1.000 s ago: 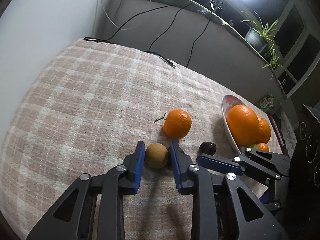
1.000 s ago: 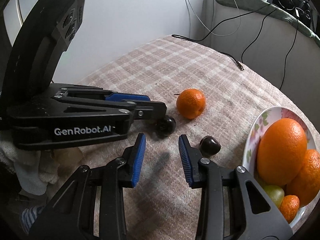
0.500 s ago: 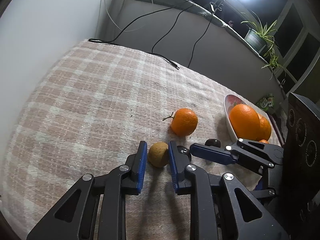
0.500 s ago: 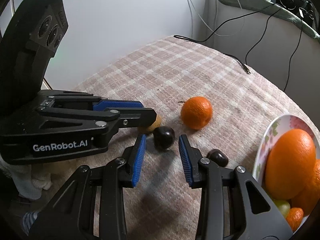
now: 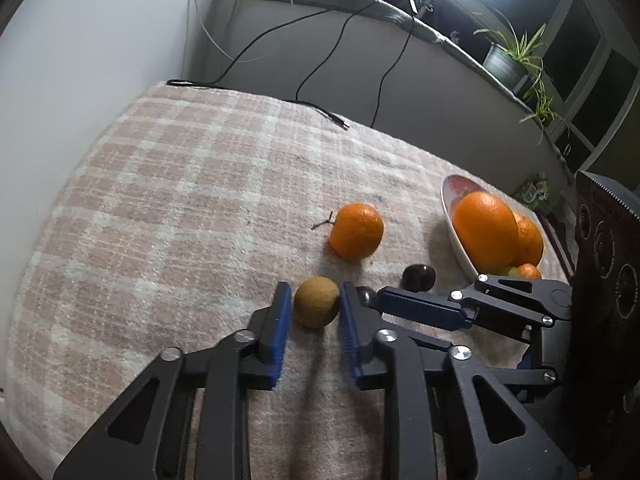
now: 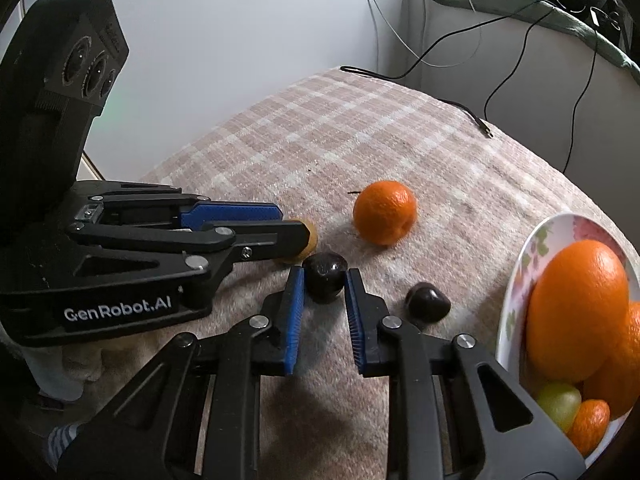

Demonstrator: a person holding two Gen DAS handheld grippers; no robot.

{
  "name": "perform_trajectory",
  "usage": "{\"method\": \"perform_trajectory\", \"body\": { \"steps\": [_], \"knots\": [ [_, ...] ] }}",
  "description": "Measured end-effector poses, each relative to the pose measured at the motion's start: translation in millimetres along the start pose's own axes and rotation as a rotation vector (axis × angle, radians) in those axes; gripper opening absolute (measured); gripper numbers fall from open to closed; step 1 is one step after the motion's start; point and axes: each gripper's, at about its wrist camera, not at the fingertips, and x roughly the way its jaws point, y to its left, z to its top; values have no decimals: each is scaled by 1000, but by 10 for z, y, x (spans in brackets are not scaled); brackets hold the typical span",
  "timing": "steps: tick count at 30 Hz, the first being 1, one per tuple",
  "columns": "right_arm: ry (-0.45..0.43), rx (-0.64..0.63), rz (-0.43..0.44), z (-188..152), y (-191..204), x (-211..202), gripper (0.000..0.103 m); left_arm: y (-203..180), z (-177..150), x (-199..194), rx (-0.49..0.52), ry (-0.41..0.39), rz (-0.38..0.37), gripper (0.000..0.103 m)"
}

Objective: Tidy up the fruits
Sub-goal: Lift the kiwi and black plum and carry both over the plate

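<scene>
Right wrist view: checked blanket (image 6: 360, 128) spreads widest, bearing a floral bowl (image 6: 516, 280) of oranges at right; a loose orange (image 6: 385, 211) lies mid-blanket; right gripper (image 6: 323, 280) has just closed its jaws onto a dark plum-like fruit (image 6: 324, 278); left gripper (image 5: 312, 307) clamps a small tan fruit (image 5: 316, 307); another dark fruit (image 6: 427, 302) lies just beside

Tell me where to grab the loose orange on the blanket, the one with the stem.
Grip the loose orange across its round middle, coming from above and the near side. Its stem sticks out sideways, so keep the pads off that end. It sits clear of the bowl and the dark fruits, leaving room on both flanks.
</scene>
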Motion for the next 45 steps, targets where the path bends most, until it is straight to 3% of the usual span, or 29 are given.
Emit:
{"method": "perform_trajectory", "body": {
  "steps": [18,28,45],
  "knots": [
    [-30,17,8,-49,-31,-161,20,39,-47,-111,-9,-25,-1,22],
    [-103,19,11,-34,-111,-563,20,-78,115,-263,-9,-74,-28,22],
    [-214,143,-75,-44,-968,-1278,20,-800,463,-64,68,-99,-119,22]
  ]
}}
